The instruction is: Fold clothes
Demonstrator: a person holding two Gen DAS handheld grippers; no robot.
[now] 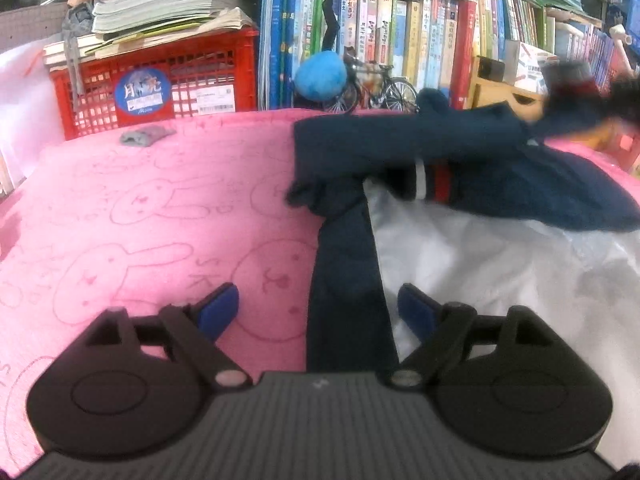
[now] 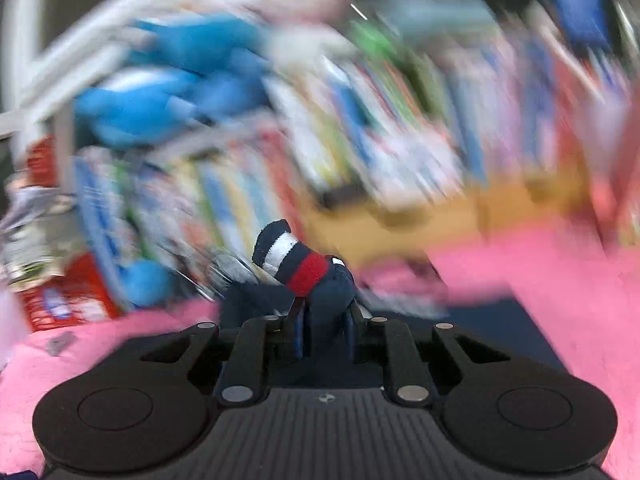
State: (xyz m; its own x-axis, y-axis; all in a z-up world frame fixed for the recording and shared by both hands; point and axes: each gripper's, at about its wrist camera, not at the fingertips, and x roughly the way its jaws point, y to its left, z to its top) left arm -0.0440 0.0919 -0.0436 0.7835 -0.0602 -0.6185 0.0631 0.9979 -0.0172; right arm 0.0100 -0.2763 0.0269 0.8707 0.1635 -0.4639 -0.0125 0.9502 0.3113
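A navy sweater (image 1: 460,152) lies half-lifted across a pink rabbit-print blanket (image 1: 140,208) and a white sheet (image 1: 500,280), one dark strip trailing toward six o'clock between the left tongs (image 1: 318,312), whose jaws stand wide apart and grip nothing. At two o'clock in the left view the sleeve rises off the bed. The right tongs (image 2: 324,332) are clamped tight on its striped cuff (image 2: 296,264), the view blurred by motion. A clean fold likely calls for carrying the cuff level across the body and keeping the cloth taut. A round sticker on the red crate (image 1: 160,80) at eleven o'clock carries characters too small to read; the book spines (image 1: 400,32) are likewise illegible.
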